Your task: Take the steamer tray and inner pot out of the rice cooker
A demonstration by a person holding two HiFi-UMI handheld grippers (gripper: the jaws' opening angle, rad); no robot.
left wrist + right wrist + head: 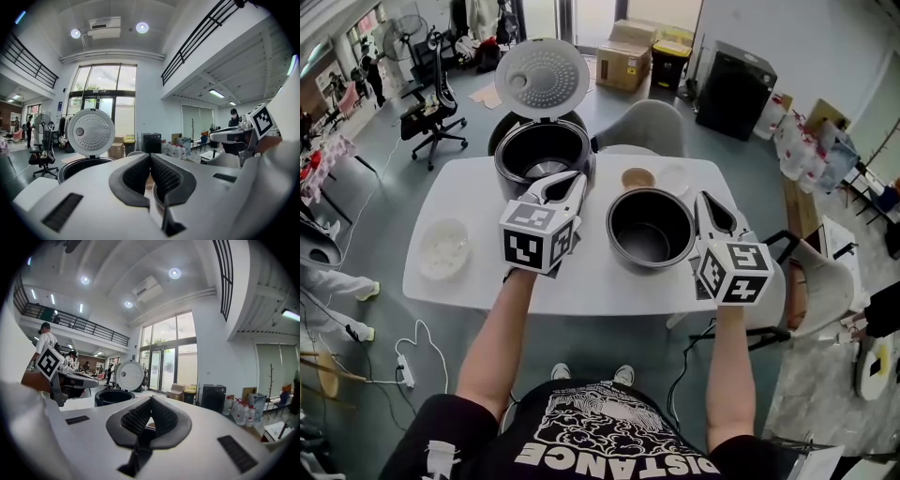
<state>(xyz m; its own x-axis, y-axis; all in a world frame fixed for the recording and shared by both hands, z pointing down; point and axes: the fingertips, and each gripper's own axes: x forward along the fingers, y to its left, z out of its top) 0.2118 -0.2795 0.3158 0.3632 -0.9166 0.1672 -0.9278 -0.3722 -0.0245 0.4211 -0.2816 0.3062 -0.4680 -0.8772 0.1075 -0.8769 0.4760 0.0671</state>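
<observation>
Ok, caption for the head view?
Dark round inner pot and white steamer tray out on white table beside open black rice cooker.

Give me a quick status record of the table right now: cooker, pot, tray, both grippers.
rice cooker: far side of the table, lid up, no pot inside
inner pot: on the table, right of the cooker, empty
steamer tray: on the table, near its left edge
small brown bowl: behind the inner pot
left gripper: shut, holds nothing, in front of the cooker
right gripper: shut, holds nothing, right of the inner pot
</observation>
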